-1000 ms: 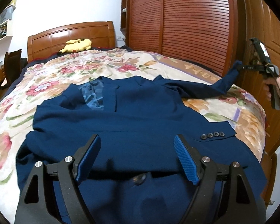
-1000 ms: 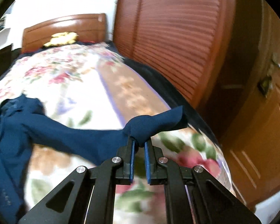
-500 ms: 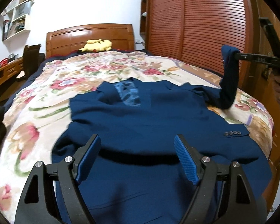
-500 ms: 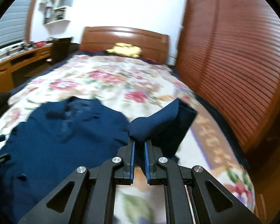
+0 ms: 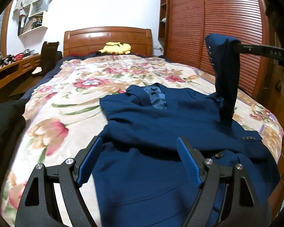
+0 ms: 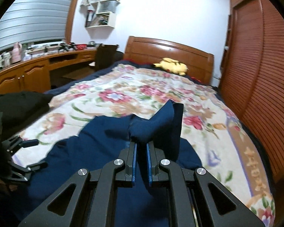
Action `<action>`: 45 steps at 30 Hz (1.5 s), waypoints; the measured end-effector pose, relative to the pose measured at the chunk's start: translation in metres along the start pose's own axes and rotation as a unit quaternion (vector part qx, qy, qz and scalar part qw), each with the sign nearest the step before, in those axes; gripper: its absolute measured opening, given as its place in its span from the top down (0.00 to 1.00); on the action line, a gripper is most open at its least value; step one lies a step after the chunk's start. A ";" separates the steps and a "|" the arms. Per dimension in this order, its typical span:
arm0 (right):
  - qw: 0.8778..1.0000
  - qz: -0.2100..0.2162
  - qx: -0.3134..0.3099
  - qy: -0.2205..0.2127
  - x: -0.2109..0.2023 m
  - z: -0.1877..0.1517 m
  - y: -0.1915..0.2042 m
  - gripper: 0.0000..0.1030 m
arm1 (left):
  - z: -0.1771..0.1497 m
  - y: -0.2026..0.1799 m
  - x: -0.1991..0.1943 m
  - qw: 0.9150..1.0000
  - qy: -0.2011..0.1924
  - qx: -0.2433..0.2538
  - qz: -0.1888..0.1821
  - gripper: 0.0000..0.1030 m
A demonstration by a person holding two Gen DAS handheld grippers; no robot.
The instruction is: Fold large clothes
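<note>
A navy blue suit jacket [image 5: 161, 128] lies spread on the flowered bedspread [image 5: 70, 98], collar toward the headboard. One sleeve [image 5: 225, 71] is lifted above the jacket's right side, with its cuff pinched in my right gripper [image 6: 141, 143], which is shut on it. In the right wrist view the sleeve cuff [image 6: 157, 121] bunches above the blue pads, over the jacket body [image 6: 96, 138]. My left gripper [image 5: 137, 155] hovers open over the jacket's lower part, nothing between its fingers; it also shows at the left edge of the right wrist view [image 6: 26, 153].
A yellow plush toy [image 5: 116, 48] lies by the wooden headboard [image 5: 108, 36]. Slatted wardrobe doors [image 5: 217, 28] run along the right of the bed. A wooden desk [image 6: 37, 66] and chair [image 5: 49, 56] stand at the left. Dark cloth [image 5: 3, 119] lies at the bed's left edge.
My right gripper has carried the sleeve from stretched out to the right up and inward over the jacket. Both views have swung leftward, showing more of the desk side.
</note>
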State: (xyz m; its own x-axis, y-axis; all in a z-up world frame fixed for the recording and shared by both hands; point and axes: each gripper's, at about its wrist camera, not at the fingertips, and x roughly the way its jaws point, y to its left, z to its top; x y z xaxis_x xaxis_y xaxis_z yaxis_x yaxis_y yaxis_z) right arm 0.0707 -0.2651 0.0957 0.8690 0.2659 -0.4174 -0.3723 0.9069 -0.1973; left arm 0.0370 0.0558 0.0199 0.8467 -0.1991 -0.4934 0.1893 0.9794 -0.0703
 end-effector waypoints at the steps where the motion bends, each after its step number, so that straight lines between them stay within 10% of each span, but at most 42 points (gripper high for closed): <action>1: 1.000 0.006 -0.002 -0.004 -0.002 0.003 0.005 0.91 | 0.000 0.003 -0.001 1.000 -0.001 -0.003 0.001 0.21; 20: 0.996 0.080 -0.034 0.038 0.008 0.004 0.009 0.90 | -0.005 0.039 -0.008 0.999 -0.010 -0.050 0.015 0.21; 25: 0.995 0.079 -0.024 0.061 0.020 0.001 -0.004 0.52 | -0.006 0.040 -0.007 0.999 -0.009 -0.050 0.015 0.21; 40: 0.993 0.005 0.015 0.116 0.048 -0.063 -0.054 0.47 | -0.003 -0.006 0.017 1.000 0.018 -0.008 -0.017 0.21; 45: 0.988 -0.022 0.045 0.143 0.063 -0.090 -0.074 0.47 | -0.005 -0.026 0.036 0.998 0.047 0.009 -0.039 0.37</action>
State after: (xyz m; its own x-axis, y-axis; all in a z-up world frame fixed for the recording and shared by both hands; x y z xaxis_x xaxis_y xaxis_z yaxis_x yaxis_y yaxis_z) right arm 0.1231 -0.3447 0.0041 0.7513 0.1331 -0.6463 -0.2933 0.9448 -0.1463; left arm 0.0604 0.0237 -0.0008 0.7789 -0.2691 -0.5664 0.2621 0.9603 -0.0957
